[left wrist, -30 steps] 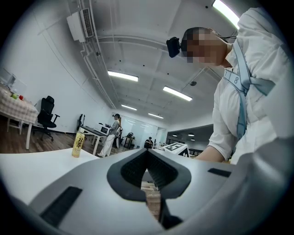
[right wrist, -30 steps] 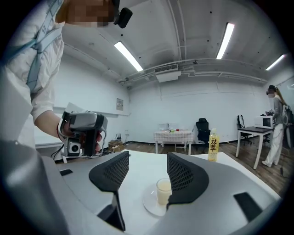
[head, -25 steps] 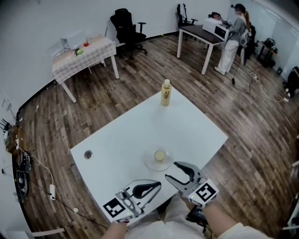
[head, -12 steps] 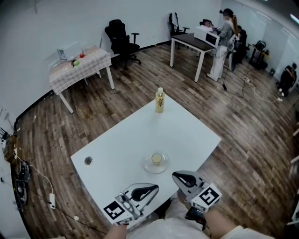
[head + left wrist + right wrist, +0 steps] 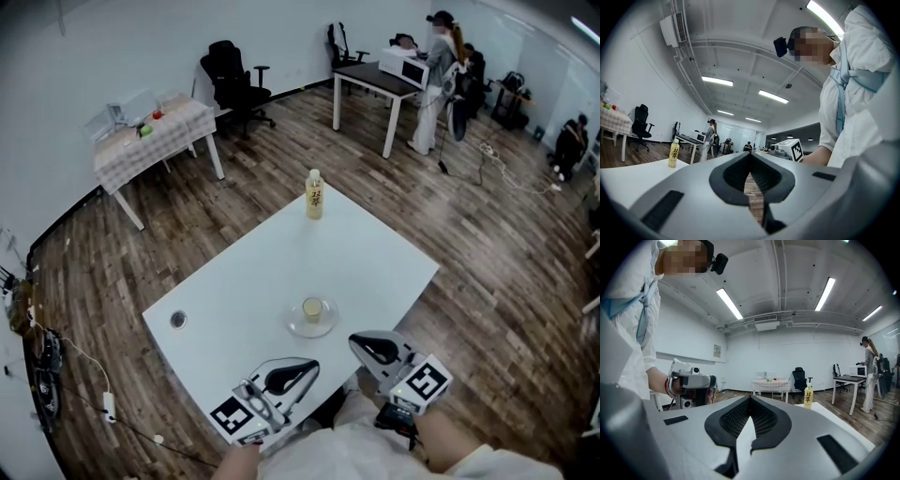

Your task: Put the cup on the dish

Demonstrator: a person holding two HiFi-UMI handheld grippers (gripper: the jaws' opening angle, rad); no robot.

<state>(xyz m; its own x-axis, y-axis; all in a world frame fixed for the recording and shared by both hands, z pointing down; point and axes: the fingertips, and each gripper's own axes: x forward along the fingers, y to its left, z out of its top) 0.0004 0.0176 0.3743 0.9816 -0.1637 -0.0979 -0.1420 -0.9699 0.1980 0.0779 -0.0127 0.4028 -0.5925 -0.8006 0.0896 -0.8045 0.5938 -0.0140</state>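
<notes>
The small yellowish cup (image 5: pixel 312 308) stands upright in the middle of the round clear glass dish (image 5: pixel 296 328), which rests on the white table (image 5: pixel 375 253) towards its near edge. The grey left gripper (image 5: pixel 314 367) and grey right gripper (image 5: pixel 355 342) are both at that near edge, apart from the dish, each clenched on nothing. A yellow-labelled bottle (image 5: pixel 315 195) stands at the far corner.

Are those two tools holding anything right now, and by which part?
Nothing. The left tool and right tool are both shut and empty.
</notes>
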